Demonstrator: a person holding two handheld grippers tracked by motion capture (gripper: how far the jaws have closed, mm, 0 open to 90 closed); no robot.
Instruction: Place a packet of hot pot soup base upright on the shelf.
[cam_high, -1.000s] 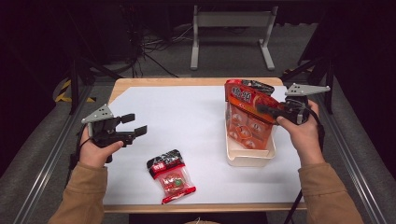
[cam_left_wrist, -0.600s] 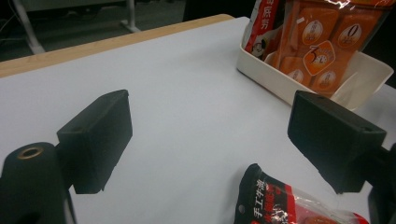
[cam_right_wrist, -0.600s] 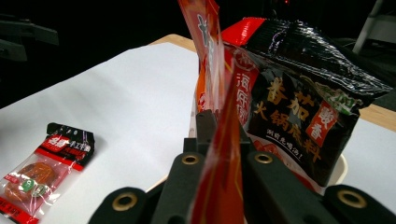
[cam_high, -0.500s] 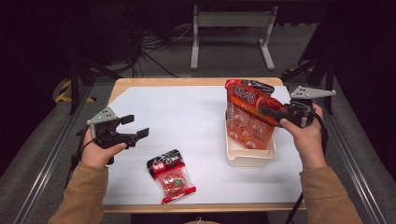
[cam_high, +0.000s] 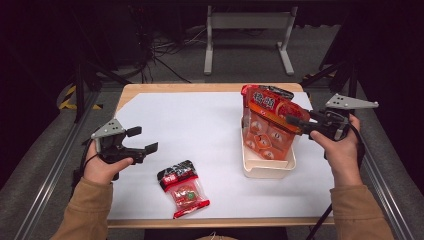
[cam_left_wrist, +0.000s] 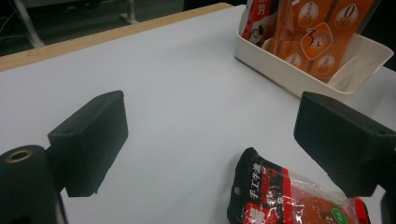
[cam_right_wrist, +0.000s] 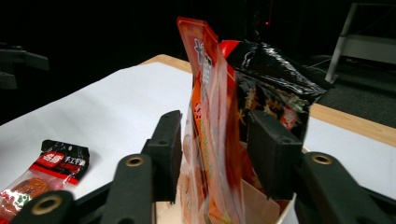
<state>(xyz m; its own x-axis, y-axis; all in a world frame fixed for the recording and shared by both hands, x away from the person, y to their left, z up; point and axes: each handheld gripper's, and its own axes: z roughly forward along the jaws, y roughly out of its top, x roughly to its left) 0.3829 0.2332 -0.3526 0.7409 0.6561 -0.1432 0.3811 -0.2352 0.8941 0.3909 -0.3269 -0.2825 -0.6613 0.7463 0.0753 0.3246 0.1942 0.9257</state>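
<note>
Your cream tray sits on the right half of the white-covered desk, and two snack bags stand upright in it: an orange pouch in front and a black-and-red bag behind it, both rising well above the tray's rim. In the right gripper view the orange pouch stands edge-on between your jaws, with the black-and-red bag just behind it. Your right hand-held gripper reaches in level from the right, your hand wrapped around its body, and its jaws have just been opening; they now stand on either side of the orange pouch with a gap at each pad, so the pouch looks released, though the near pad may still brush the film. A smaller red-and-black sachet lies flat on the desk near the front edge, well apart from the tray. Your left hand-held gripper hovers over the left side of the desk, pointing right towards the middle, jaws spread wide with nothing between them; in the left gripper view the sachet lies just below and beyond the jaws and the tray farther off. Both your forearms come in from the bottom in tan sleeves.
</note>
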